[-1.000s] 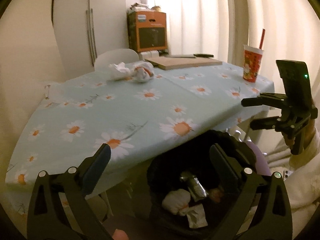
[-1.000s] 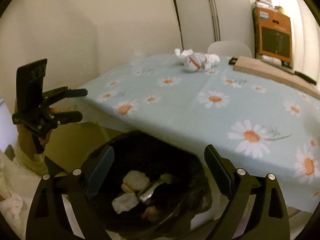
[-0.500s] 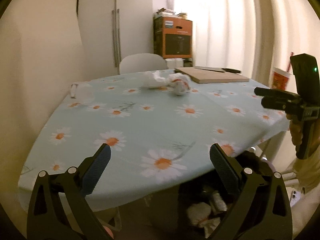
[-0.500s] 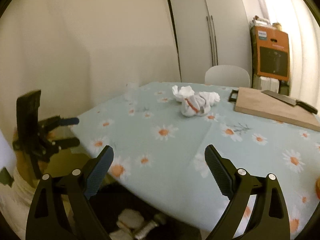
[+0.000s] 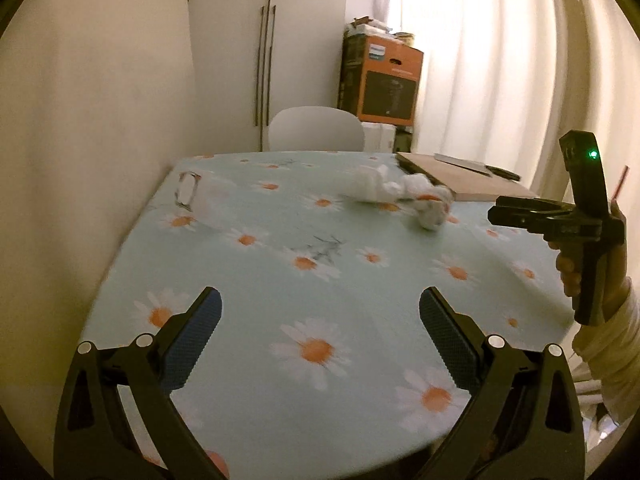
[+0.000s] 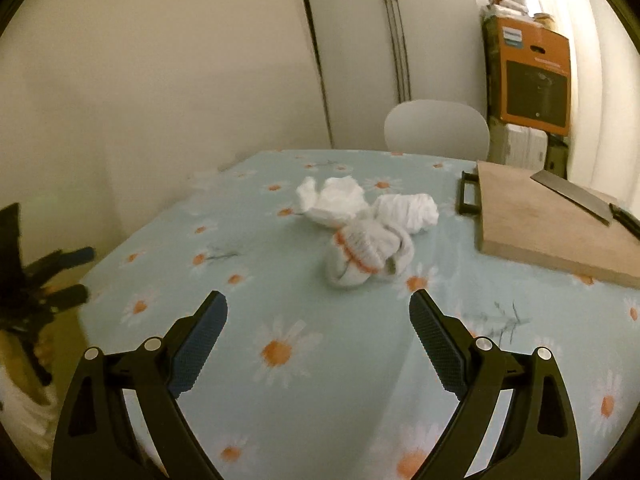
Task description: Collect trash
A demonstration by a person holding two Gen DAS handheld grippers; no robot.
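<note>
Daisy-print tabletop (image 6: 280, 280) by white wall, chair (image 6: 436, 126) behind, cutting board (image 6: 540, 224) with knife (image 6: 572, 196). Crumpled tissues (image 6: 360, 224) mid-tabletop beside board. Left tongs (image 5: 320, 332) and right tongs (image 6: 318, 328) both wide apart, empty, hovering above tabletop.

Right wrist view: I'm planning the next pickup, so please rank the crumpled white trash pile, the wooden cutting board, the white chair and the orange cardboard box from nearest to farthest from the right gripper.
1. Crumpled white trash pile, straight ahead of the right gripper, mid-table.
2. Wooden cutting board, ahead to the right.
3. White chair, behind the table's far edge.
4. Orange cardboard box, far right corner.
</note>
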